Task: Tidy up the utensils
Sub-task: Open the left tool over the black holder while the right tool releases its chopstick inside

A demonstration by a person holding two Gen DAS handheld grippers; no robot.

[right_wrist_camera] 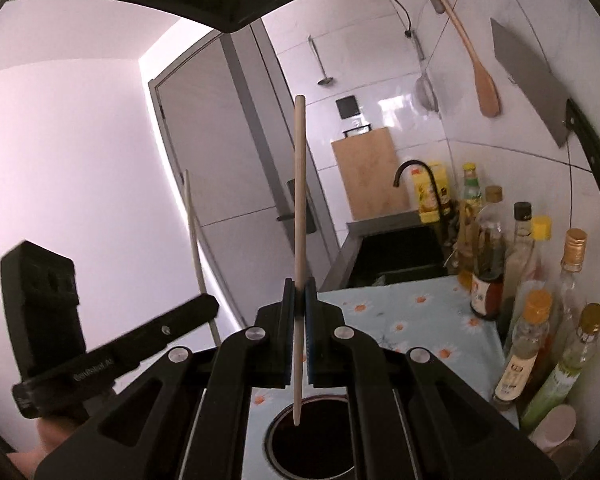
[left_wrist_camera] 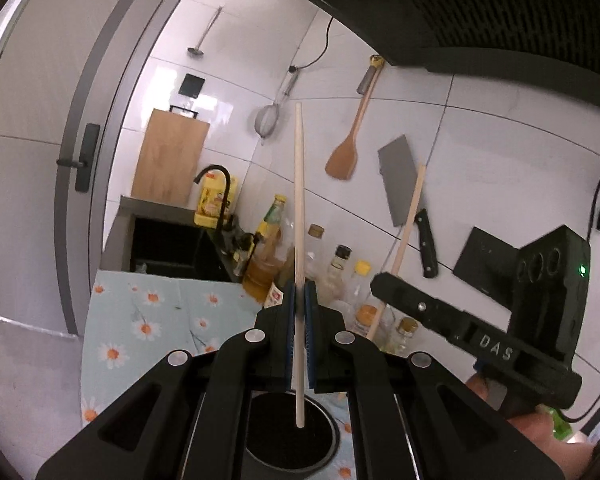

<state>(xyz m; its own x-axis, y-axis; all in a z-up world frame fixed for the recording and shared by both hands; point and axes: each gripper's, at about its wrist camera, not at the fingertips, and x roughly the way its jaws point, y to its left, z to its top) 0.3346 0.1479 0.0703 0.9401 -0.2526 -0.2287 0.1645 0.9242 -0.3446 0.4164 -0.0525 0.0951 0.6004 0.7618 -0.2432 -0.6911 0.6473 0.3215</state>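
Observation:
My left gripper (left_wrist_camera: 300, 292) is shut on a pale wooden chopstick (left_wrist_camera: 299, 200) held upright; its lower end hangs over the open mouth of a dark round holder (left_wrist_camera: 328, 444) on the counter. My right gripper (right_wrist_camera: 299, 292) is shut on a second wooden chopstick (right_wrist_camera: 299, 184), also upright, its lower tip at the rim of the same dark holder (right_wrist_camera: 340, 448). The right gripper with its chopstick shows in the left wrist view (left_wrist_camera: 410, 220). The left gripper shows in the right wrist view (right_wrist_camera: 204, 308), with its chopstick (right_wrist_camera: 194, 232) behind it.
A daisy-print cloth (left_wrist_camera: 148, 320) covers the counter. Several oil and sauce bottles (right_wrist_camera: 540, 300) stand along the tiled wall. A cleaver (left_wrist_camera: 400, 180), wooden spatula (left_wrist_camera: 346, 156), strainer (left_wrist_camera: 267, 120) and ladle (left_wrist_camera: 202, 36) hang on the wall. A black sink (right_wrist_camera: 400, 248) with faucet and a cutting board (right_wrist_camera: 366, 176) lie beyond.

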